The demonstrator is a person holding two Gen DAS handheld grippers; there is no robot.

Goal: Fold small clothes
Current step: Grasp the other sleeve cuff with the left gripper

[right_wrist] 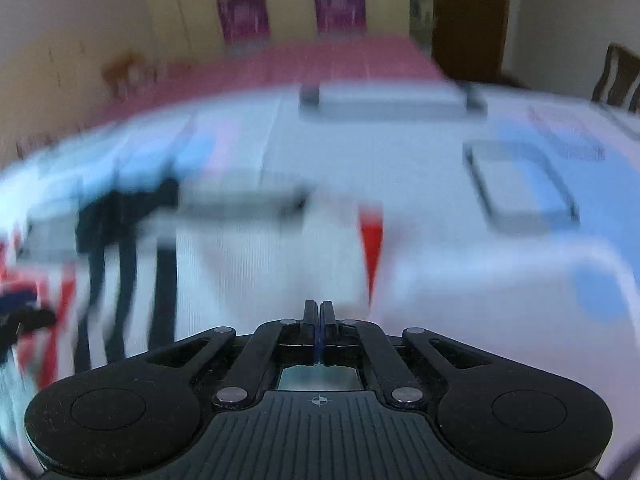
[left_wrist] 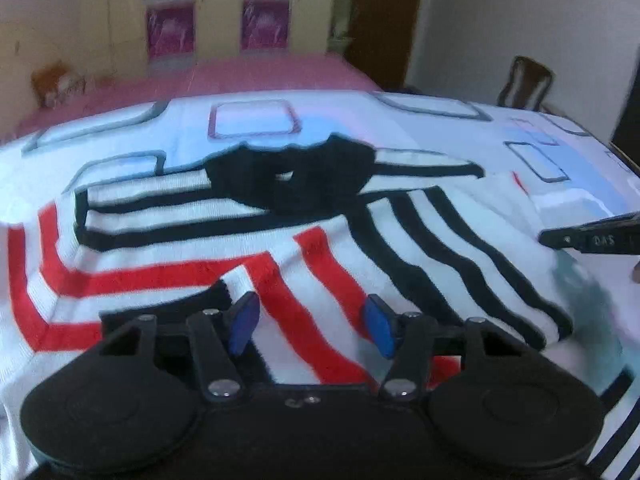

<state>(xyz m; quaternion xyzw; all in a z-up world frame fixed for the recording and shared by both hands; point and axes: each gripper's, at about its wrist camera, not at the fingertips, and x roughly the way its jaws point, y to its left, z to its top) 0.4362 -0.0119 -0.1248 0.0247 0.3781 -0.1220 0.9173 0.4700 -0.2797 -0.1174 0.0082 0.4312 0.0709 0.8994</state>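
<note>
A small white shirt (left_wrist: 304, 236) with red and black stripes and a black collar (left_wrist: 292, 176) lies partly folded on the cloth-covered table. My left gripper (left_wrist: 312, 324) is open just above the striped fabric, its blue pads apart and empty. My right gripper (right_wrist: 319, 312) has its jaws together at the edge of the shirt's white part (right_wrist: 256, 264); whether it pinches cloth is unclear. The right wrist view is blurred by motion. The right gripper's finger (left_wrist: 592, 238) enters the left wrist view at the shirt's right edge.
The table has a white cloth with blue and grey square prints (left_wrist: 256, 120). A pink bed (left_wrist: 240, 76) lies behind it, with a wooden chair (left_wrist: 524, 82) at the back right and curtains on the far wall.
</note>
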